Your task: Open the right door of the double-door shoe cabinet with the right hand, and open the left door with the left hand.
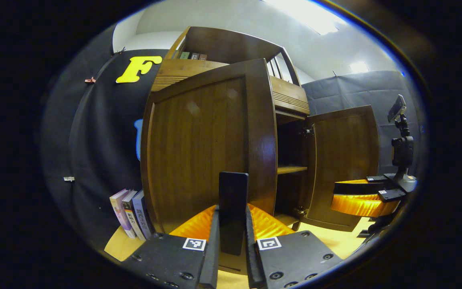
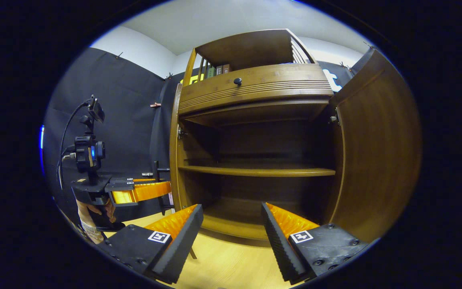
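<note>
Shoe cabinet (image 2: 255, 132) doors both swung out. Left door (image 1: 207, 140) straight ahead of left gripper (image 1: 233, 224), handle (image 1: 233, 208) clamped; right gripper (image 2: 231, 233) gaping, right door (image 2: 375, 148) alongside. Next: release handle, withdraw.

Black cloth (image 1: 94, 132) drapes the booth's walls beneath a white ceiling (image 1: 255, 24) with a bright light panel (image 1: 315, 20); several books (image 1: 130, 212) stand upright on the pale wooden floor (image 2: 231, 265).
</note>
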Tool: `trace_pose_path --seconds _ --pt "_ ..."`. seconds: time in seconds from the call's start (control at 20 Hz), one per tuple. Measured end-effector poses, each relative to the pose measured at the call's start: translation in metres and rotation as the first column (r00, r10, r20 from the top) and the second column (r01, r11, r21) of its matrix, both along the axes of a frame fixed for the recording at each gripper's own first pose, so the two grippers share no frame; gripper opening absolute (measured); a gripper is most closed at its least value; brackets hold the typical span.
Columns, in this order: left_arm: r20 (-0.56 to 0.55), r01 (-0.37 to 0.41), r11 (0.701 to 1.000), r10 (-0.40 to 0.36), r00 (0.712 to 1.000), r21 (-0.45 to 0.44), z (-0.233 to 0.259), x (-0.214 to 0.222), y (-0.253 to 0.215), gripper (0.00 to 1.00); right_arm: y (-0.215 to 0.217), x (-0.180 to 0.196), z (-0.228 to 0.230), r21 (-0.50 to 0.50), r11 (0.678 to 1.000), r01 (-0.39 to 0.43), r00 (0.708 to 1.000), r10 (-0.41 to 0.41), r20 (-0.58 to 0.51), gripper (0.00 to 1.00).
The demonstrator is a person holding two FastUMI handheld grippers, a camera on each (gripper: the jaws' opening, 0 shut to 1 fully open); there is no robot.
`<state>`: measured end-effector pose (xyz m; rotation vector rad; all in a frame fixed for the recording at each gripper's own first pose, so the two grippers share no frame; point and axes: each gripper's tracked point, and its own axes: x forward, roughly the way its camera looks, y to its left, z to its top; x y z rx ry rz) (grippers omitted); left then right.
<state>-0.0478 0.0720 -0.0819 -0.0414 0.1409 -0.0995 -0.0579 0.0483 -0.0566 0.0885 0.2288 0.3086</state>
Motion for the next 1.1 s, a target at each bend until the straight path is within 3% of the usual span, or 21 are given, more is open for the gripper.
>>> trace_pose_path --seconds 0.4,0.75,0.9,1.1 --pt "0.007 -0.072 0.997 0.072 0.997 0.025 0.009 -0.039 0.035 0.31 0.047 -0.001 -0.01 0.028 0.997 -0.074 0.996 0.076 -0.044 0.92" --pt "0.014 -0.172 0.984 0.171 0.985 0.05 0.012 -0.062 0.069 0.27 0.066 -0.002 -0.009 0.041 0.996 -0.082 0.995 0.084 -0.045 0.92" --pt "0.007 -0.236 0.97 0.236 0.972 0.061 0.011 -0.072 0.089 0.27 0.078 -0.005 -0.005 0.061 0.992 -0.107 0.993 0.11 -0.036 0.92" --pt "0.028 -0.376 0.921 0.376 0.926 0.104 0.017 -0.097 0.128 0.21 0.095 -0.009 -0.005 0.061 0.989 -0.134 0.99 0.137 -0.033 0.92"
